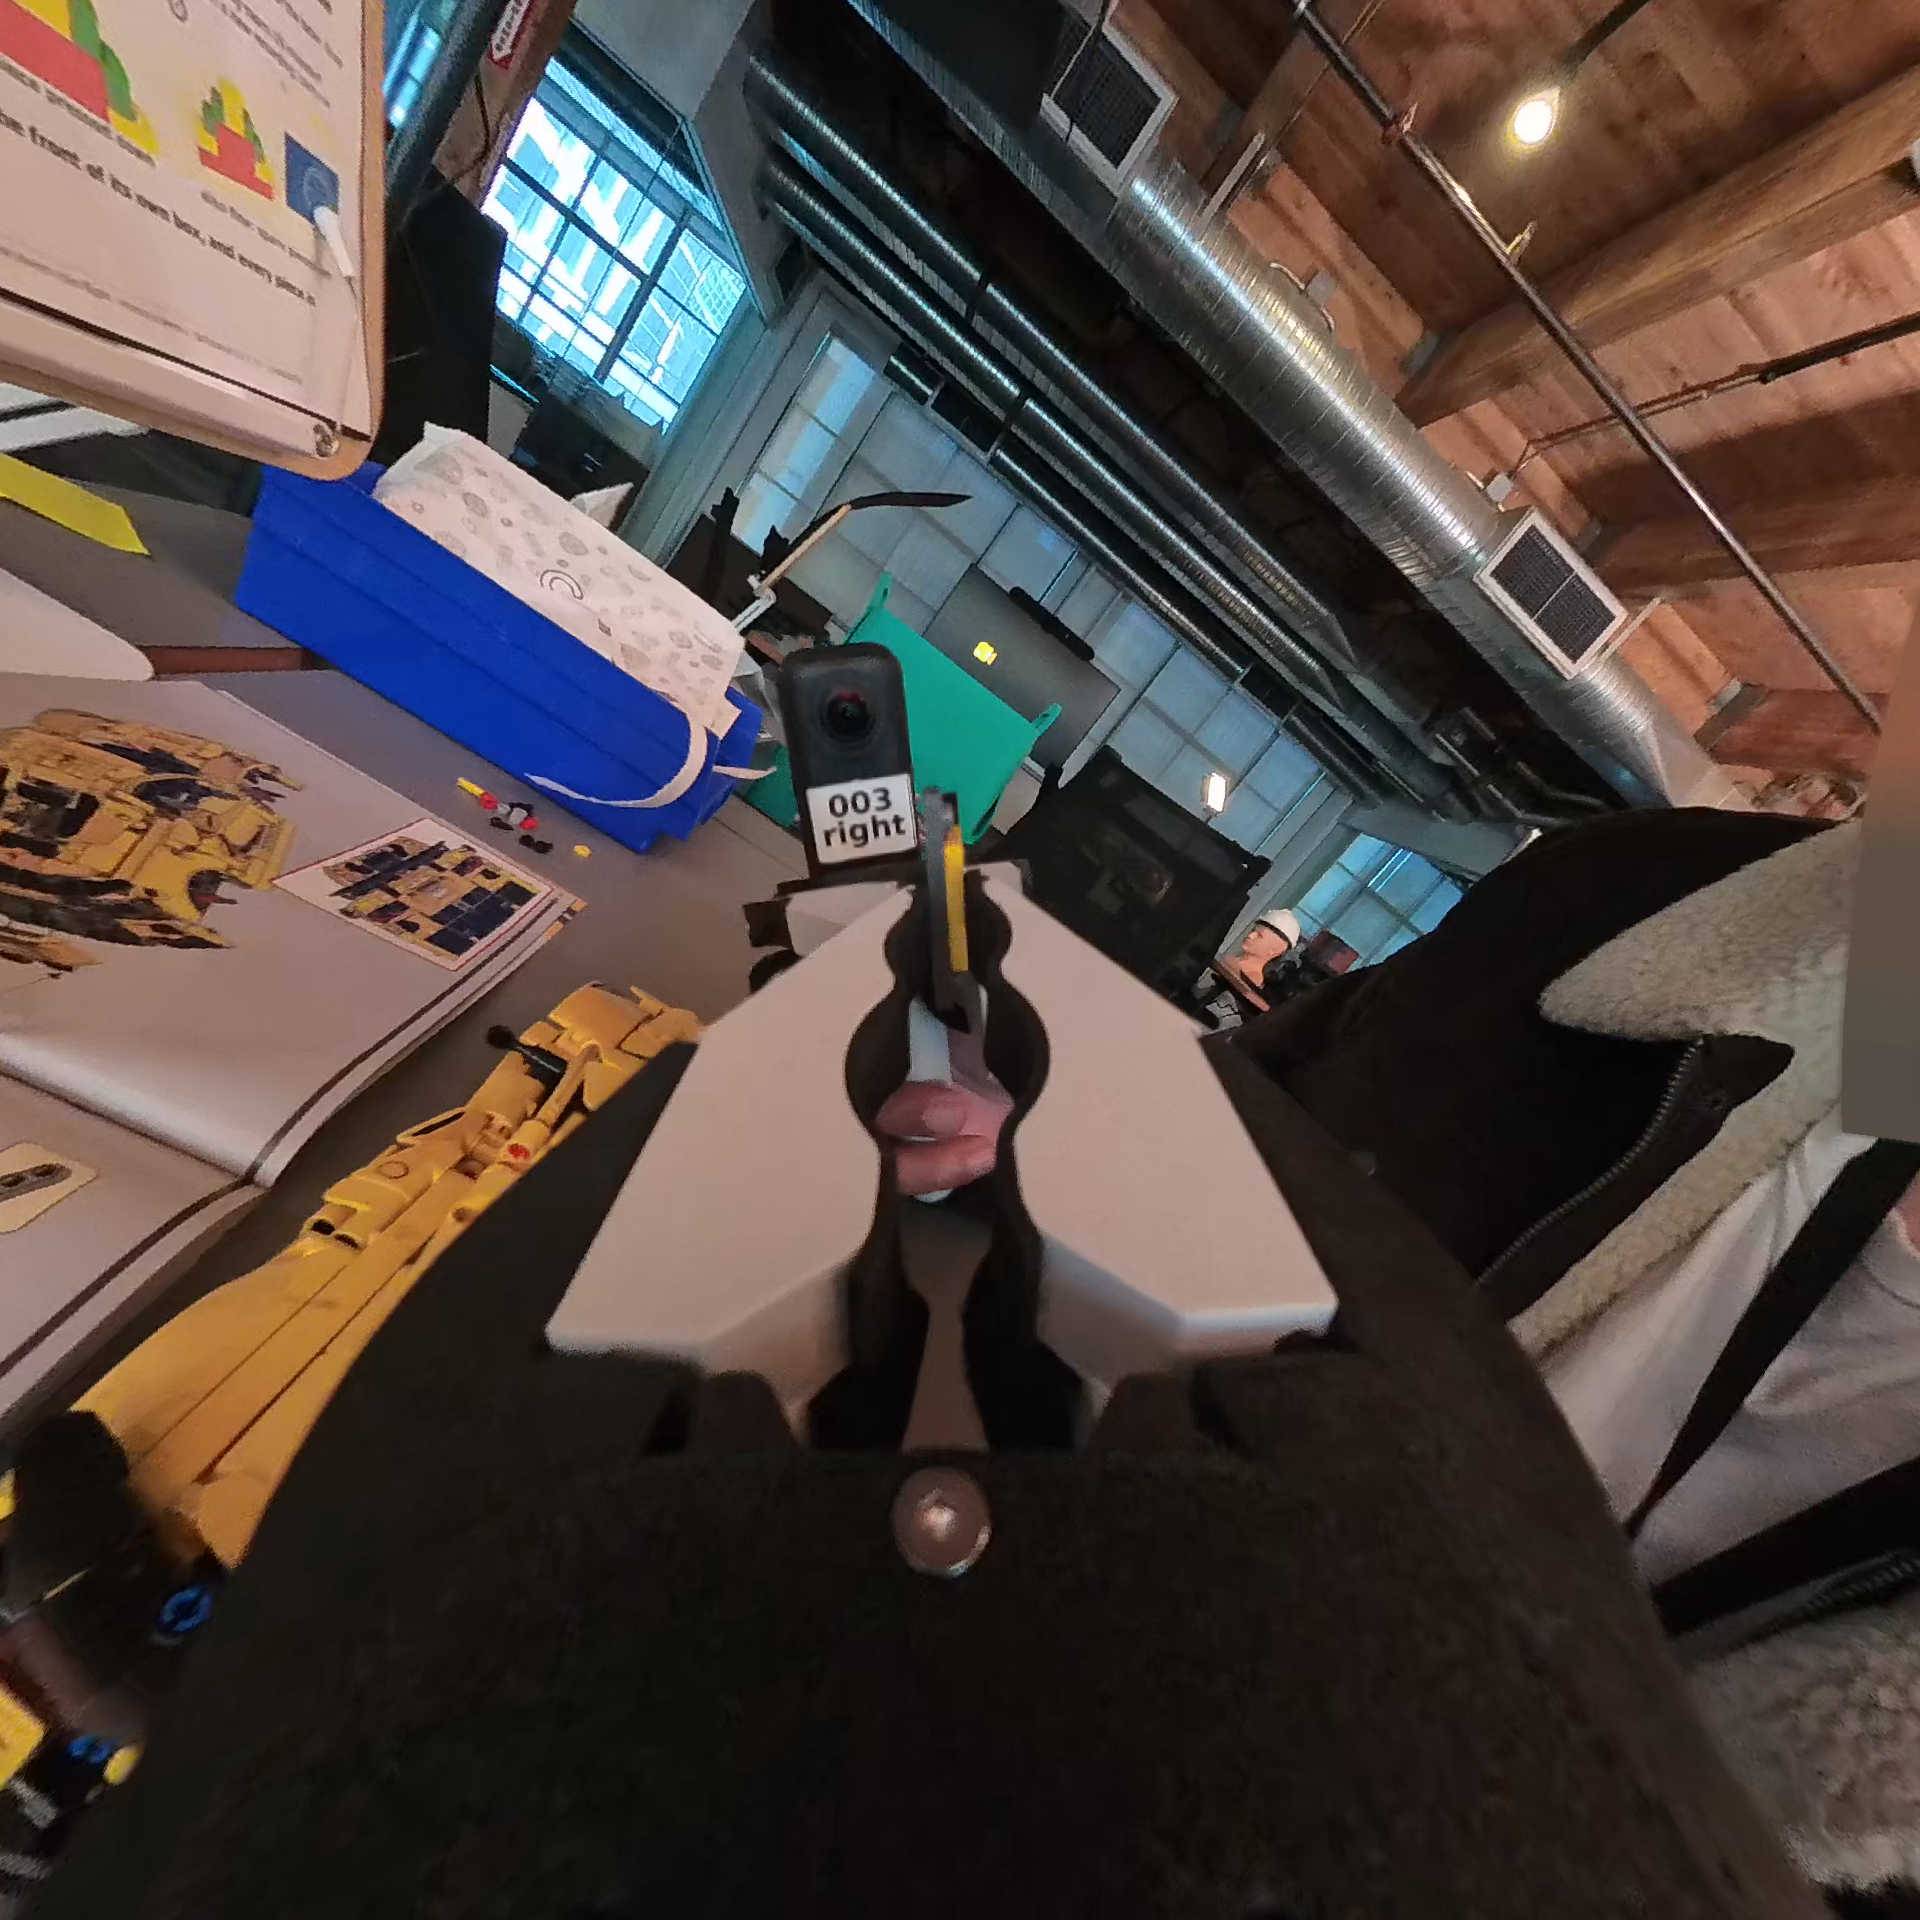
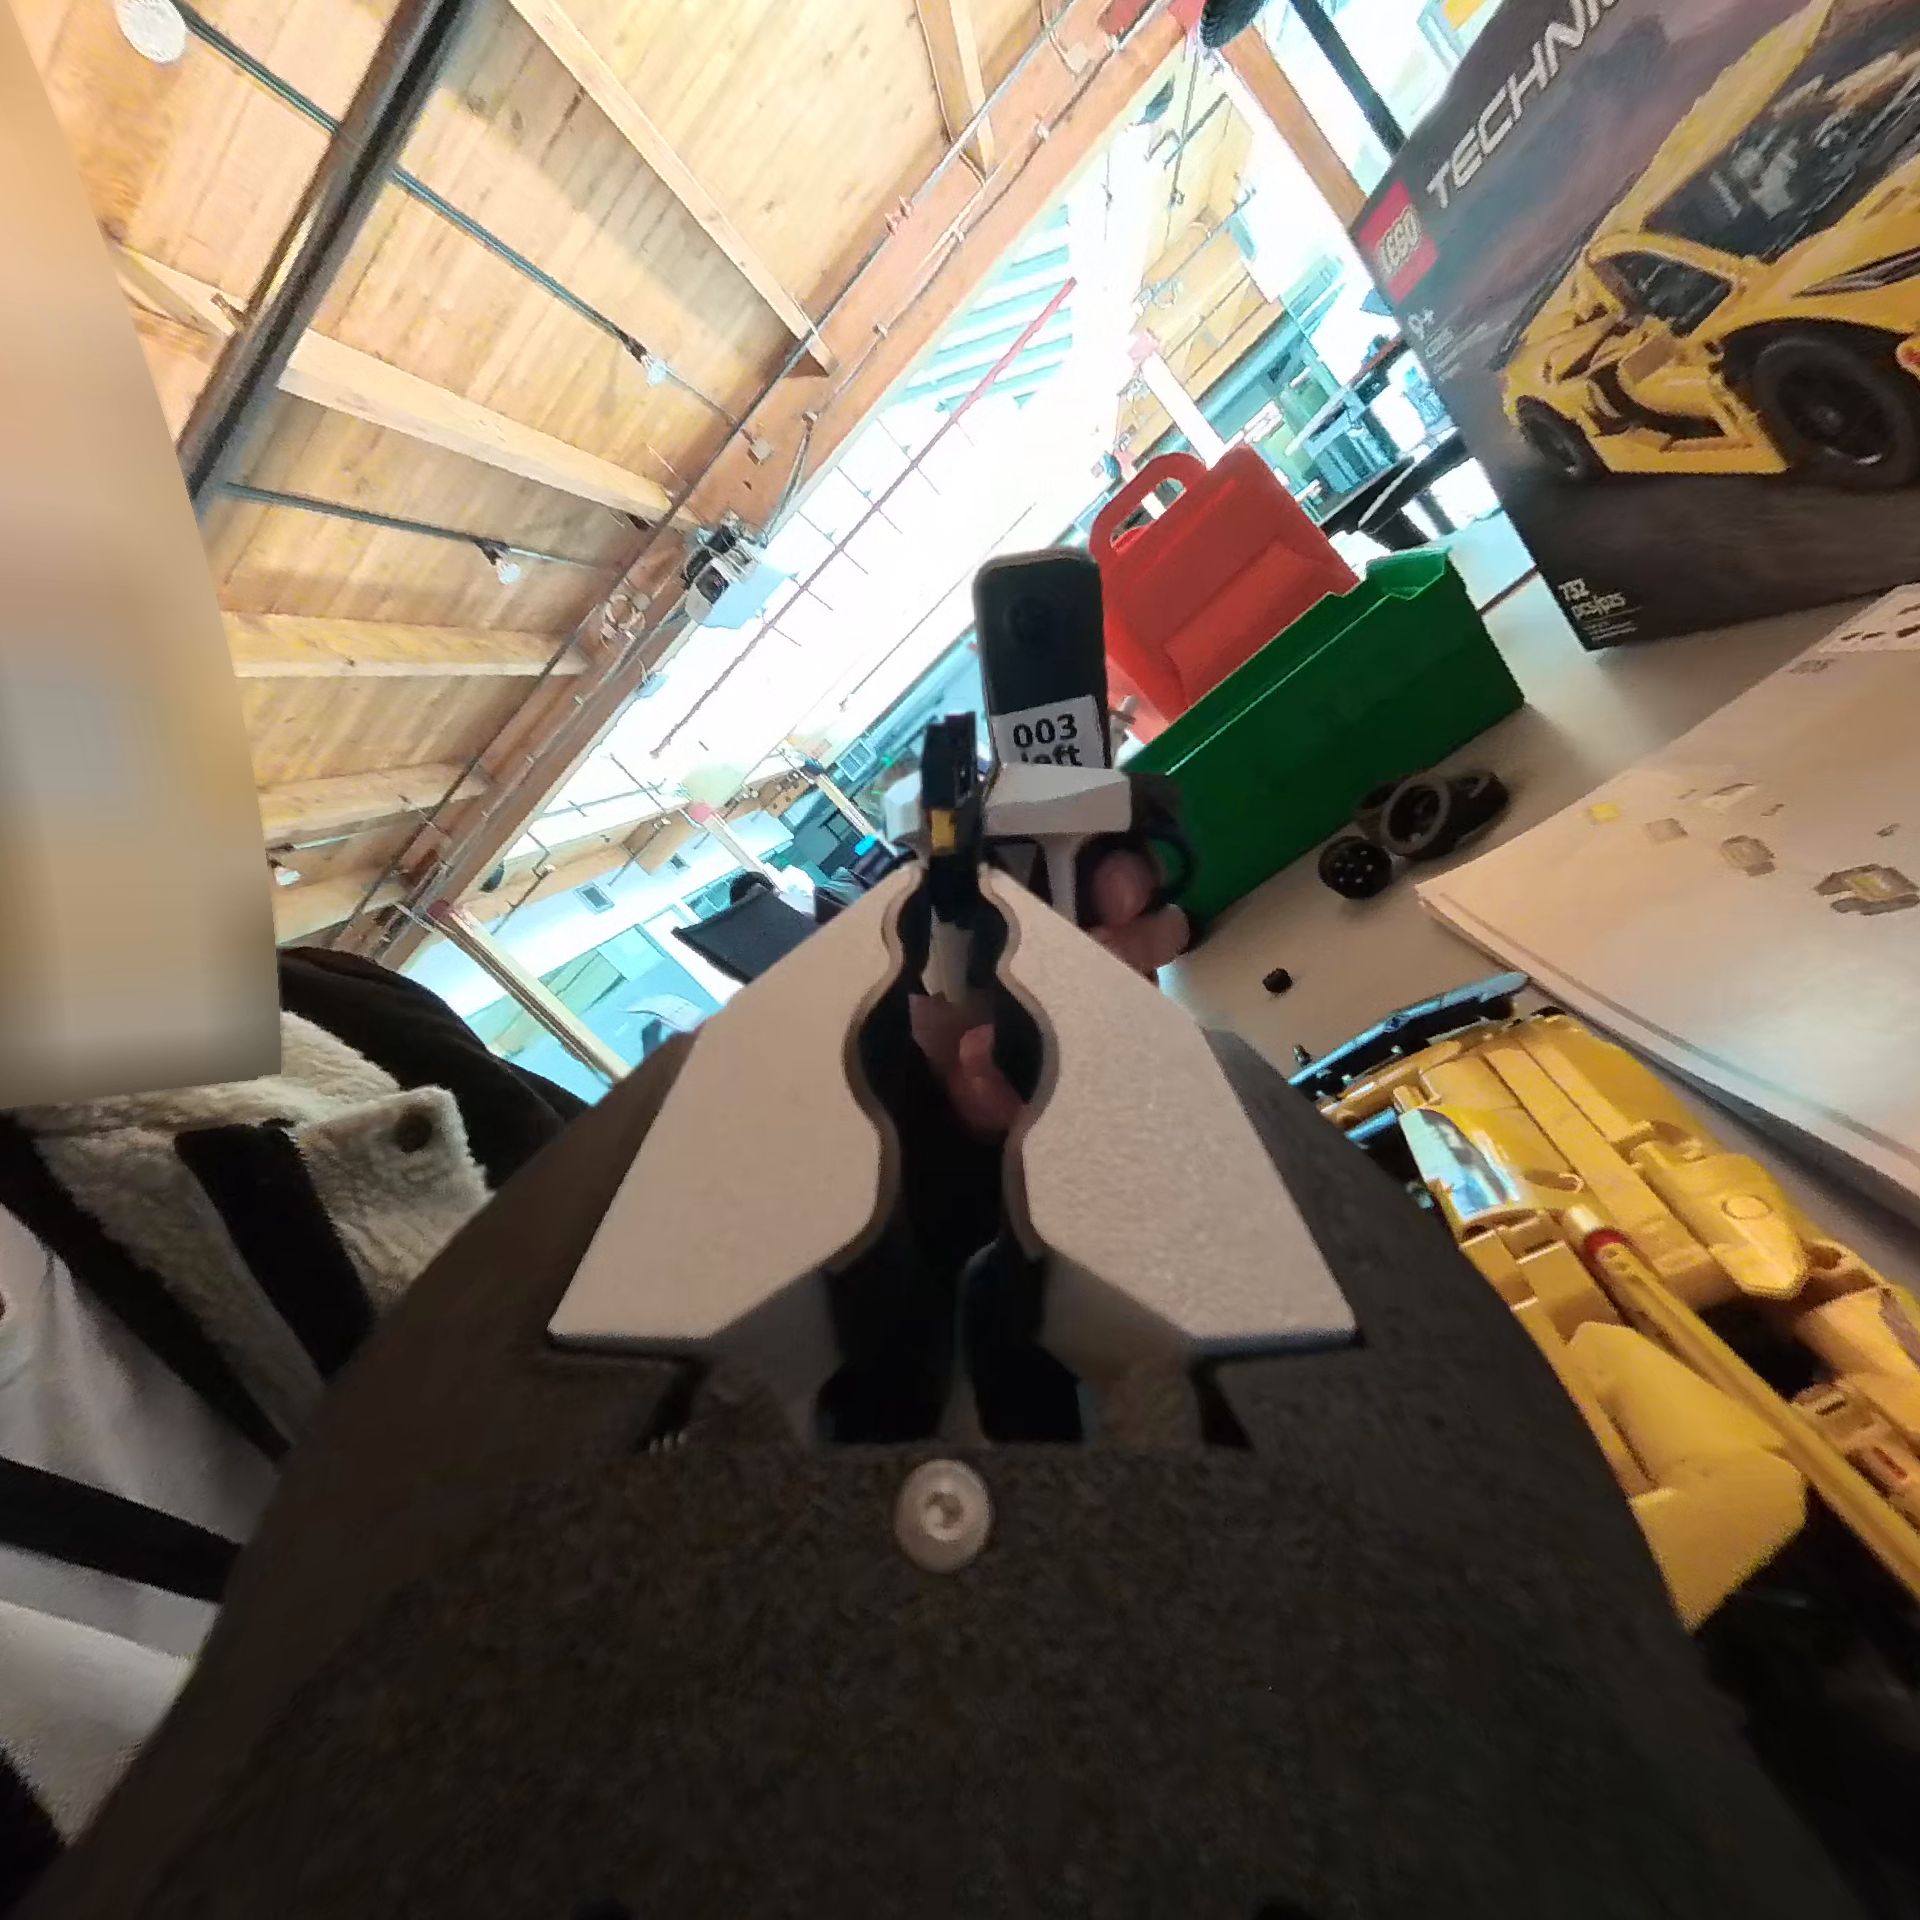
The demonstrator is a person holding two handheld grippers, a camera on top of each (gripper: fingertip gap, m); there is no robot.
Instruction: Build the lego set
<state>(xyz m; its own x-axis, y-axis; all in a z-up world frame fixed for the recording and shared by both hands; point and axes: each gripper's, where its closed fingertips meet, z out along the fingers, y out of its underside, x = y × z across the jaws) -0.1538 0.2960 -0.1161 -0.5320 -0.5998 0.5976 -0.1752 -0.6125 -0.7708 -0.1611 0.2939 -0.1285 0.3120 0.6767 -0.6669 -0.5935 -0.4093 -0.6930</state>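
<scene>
Felt-black, white-faced, my left gripper [image 1: 940,914] and right gripper [image 2: 951,842] both pinch one slim black-and-yellow piece [image 1: 951,914]; glossy yellow car model [image 2: 1621,1247] lies right.

My grippers: black felt-like bodies, white angular jaws, one silver screw [image 1: 940,1522] each. I wear a dark jacket [image 1: 1507,1091] with cream fleece lining, white shirt.

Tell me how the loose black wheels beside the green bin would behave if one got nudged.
The black wheels are round, so one nudged onto its edge would probably roll across the smooth table. They lie near the green bin, which might stop them. They look like small plastic parts, so likely light and easily displaced.
</scene>
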